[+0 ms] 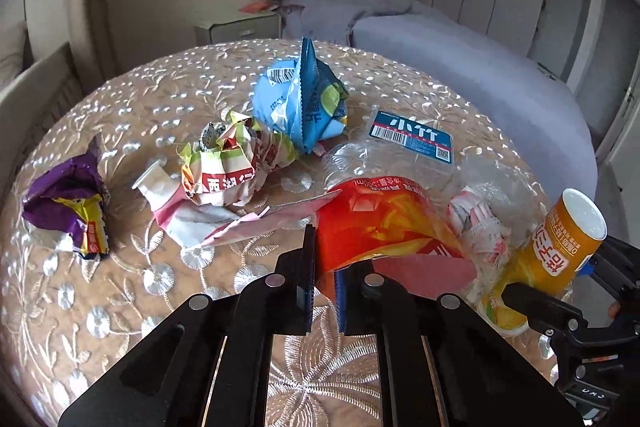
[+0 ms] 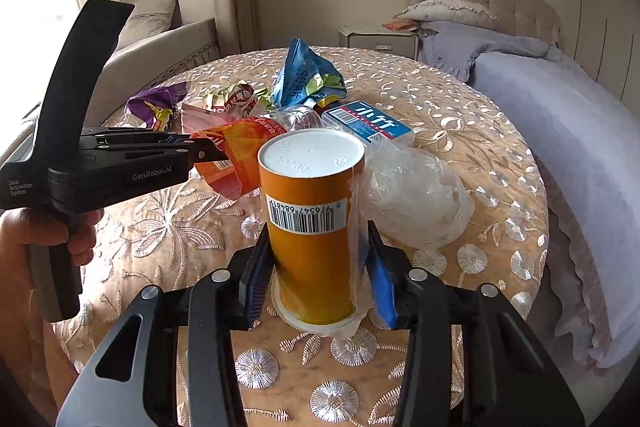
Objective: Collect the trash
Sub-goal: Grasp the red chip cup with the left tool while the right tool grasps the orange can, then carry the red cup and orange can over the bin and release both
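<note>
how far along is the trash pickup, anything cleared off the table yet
Nothing looks cleared yet; no bin is in view. In hand: the left gripper is shut on the orange wrapper, and the right gripper is shut on the orange cup. Left on the table: the purple wrapper, crumpled paper wrapper, blue bag, clear plastic box and clear bag.

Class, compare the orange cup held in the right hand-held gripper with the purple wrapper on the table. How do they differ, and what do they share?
The orange cup is a smooth, rigid cylinder; the purple wrapper is crumpled and shapeless. The orange cup stands upside down, clamped in the right hand-held gripper; the purple wrapper lies loose and untouched near the table's left edge. Both are trash with printed labels.
</note>
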